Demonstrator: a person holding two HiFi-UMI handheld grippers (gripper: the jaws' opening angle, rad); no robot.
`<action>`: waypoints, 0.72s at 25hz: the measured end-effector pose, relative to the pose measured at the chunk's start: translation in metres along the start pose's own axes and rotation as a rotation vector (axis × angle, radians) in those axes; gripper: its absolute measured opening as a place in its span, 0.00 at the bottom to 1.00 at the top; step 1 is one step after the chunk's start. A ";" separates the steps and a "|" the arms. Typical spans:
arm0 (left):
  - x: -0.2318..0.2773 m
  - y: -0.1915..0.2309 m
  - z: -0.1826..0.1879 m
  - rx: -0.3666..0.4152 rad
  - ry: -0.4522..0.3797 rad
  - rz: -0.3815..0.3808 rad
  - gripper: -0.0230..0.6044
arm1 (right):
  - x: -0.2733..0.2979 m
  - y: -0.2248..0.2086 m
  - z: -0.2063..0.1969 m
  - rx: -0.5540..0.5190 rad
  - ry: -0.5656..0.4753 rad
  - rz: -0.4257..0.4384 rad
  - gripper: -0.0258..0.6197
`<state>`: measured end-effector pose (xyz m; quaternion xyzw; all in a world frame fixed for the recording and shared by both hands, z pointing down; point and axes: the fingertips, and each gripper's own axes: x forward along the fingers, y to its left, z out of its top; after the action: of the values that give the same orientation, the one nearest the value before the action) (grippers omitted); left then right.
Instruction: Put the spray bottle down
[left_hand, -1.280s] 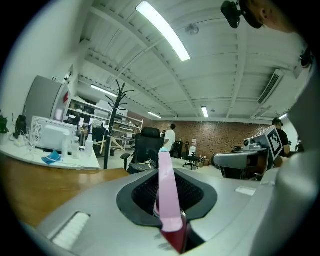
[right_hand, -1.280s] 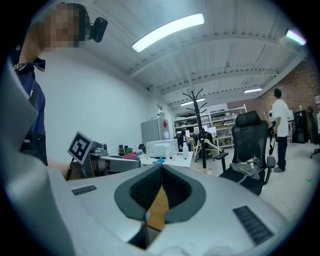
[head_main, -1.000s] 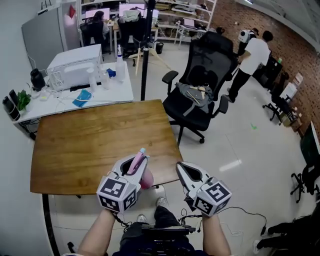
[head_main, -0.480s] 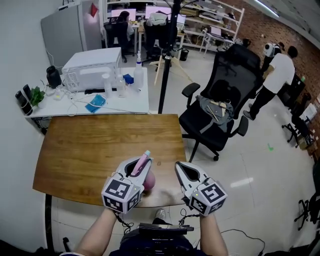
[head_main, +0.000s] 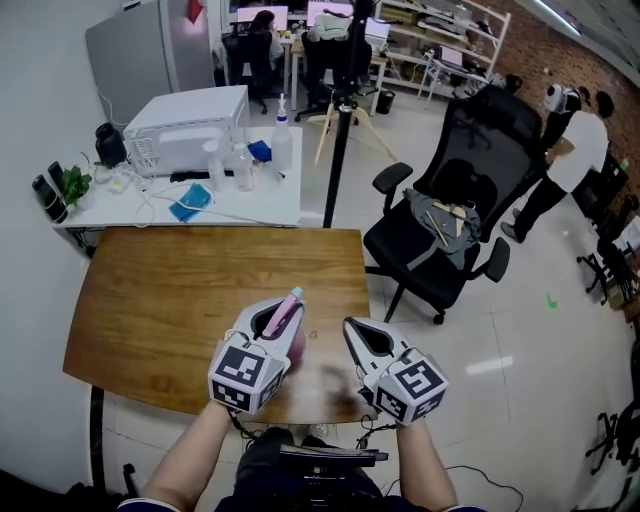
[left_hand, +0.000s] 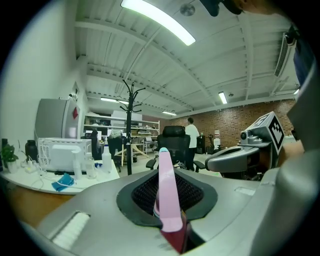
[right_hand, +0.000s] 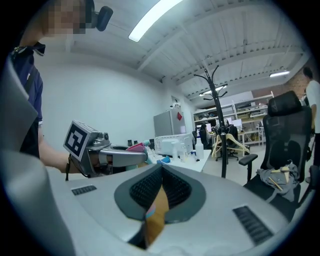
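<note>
Plainly, the task was not yet done. The left gripper (head_main: 280, 318) pinched the pink spray bottle (left_hand: 166, 192) between its pads, with the teal-tipped end poking out past the jaws. It seemed to be held clear of the wooden table (head_main: 170, 300), above its near edge. Whether there was liquid inside could not be told.

Just beside it, the right gripper (head_main: 350, 328) had its jaws drawn together on nothing. What remained was to lower the bottle onto the bare wood ahead and let go.

Beyond, the white table (head_main: 250, 205) bore two clear bottles (head_main: 212, 163), contents unclear, and a white spray bottle (head_main: 283, 128) near a microwave (head_main: 185, 125). Off to the right, an office chair (head_main: 455, 180) carried a grey bundle (head_main: 440, 225) on its seat.
</note>
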<state>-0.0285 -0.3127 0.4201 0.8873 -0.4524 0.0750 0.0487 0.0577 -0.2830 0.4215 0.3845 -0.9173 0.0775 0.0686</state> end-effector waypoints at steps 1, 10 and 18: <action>0.003 0.001 -0.001 -0.004 0.001 -0.005 0.16 | 0.002 -0.003 0.000 0.006 -0.002 -0.013 0.04; 0.025 0.014 -0.008 0.013 0.010 -0.041 0.16 | 0.016 -0.003 -0.011 0.034 -0.016 -0.072 0.04; 0.059 0.025 -0.015 0.041 -0.083 -0.052 0.16 | 0.021 -0.011 -0.020 0.041 0.001 -0.106 0.04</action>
<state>-0.0155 -0.3718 0.4457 0.9019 -0.4292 0.0461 0.0135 0.0522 -0.3014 0.4459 0.4339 -0.8938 0.0930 0.0654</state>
